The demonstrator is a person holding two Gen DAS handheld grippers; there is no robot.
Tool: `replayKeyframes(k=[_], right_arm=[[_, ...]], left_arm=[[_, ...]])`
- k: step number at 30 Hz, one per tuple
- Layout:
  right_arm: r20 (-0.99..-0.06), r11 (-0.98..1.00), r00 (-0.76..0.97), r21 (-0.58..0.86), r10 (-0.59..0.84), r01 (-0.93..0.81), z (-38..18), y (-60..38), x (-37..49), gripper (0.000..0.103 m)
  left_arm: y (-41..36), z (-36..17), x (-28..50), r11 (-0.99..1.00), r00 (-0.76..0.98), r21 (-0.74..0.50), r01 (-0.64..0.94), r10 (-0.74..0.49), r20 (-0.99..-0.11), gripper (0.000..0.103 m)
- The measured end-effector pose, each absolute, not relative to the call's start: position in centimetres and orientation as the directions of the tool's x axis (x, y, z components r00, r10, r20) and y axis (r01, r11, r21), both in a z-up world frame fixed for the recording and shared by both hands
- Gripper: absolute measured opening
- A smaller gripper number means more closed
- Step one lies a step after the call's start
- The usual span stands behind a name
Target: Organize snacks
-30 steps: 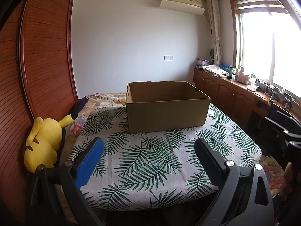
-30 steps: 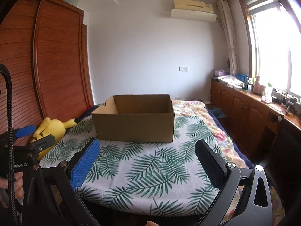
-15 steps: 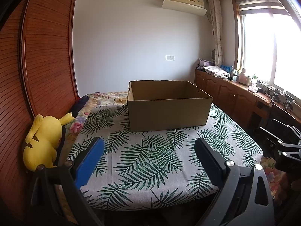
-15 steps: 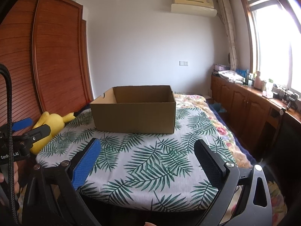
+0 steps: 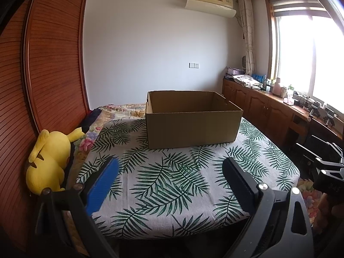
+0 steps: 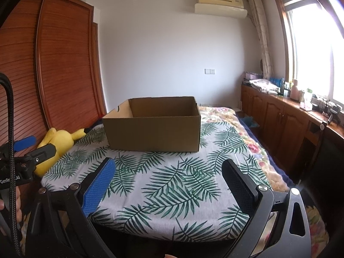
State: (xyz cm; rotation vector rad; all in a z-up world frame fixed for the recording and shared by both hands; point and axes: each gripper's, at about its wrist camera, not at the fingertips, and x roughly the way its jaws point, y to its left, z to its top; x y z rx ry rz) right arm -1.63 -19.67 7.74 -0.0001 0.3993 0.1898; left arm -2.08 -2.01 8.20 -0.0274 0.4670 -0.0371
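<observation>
While both grippers (image 5: 169, 167) (image 6: 167, 169) hover spread, the cardboard box (image 5: 192, 123) stands open

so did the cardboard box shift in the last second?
Cannot tell. The cardboard box sits on the same fronds of the leaf-print cloth; only the camera views drifted.

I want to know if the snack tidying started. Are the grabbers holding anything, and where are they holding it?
Nothing is held. The left gripper and the right gripper are both open with only air between them, short of the cardboard box.

Cardboard box (image 6: 153, 124) sits higher in the right wrist frame than before; left gripper (image 6: 34, 144) now lower left.
</observation>
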Motion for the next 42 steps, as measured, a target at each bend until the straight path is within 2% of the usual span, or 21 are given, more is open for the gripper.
replayKeyframes(k=[42], right_arm=[[-0.374, 0.984, 0.912, 0.024, 0.171, -0.175, 7.99, -19.62, -1.6, 0.101]], left_arm=[[-1.93, 8.5, -2.33, 0.999, 0.895, -0.041, 0.029, -0.044, -0.443, 0.098]])
